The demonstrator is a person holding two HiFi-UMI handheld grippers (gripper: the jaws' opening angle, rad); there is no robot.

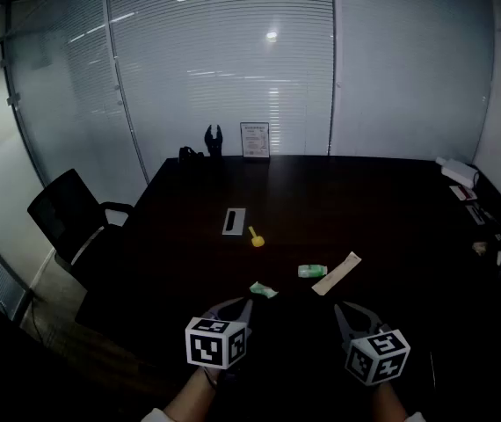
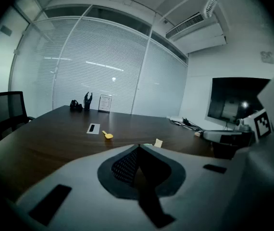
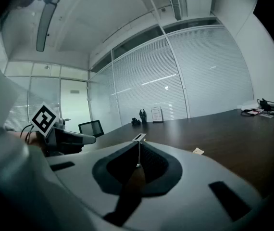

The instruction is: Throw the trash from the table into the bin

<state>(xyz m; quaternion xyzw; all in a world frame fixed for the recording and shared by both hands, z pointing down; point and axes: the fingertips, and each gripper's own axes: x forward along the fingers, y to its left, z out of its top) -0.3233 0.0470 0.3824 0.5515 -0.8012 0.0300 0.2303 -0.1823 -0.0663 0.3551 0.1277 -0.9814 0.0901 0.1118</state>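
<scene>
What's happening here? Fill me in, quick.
A person holds a gripper in each hand over the near edge of a dark conference table. The left gripper and right gripper both have their jaws shut and empty. Nothing is picked up yet: a green wrapper, a small green bottle, a tan paper strip and a yellow object lie on the table ahead. No bin is in view.

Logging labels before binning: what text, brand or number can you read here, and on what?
Framed sign at the far edge of the table: print too small to read.
Green-and-white item: label blurred, unreadable.
Green wrapper: nothing legible.
Cubes on left tool and right tool: square marker patterns, no words.
</scene>
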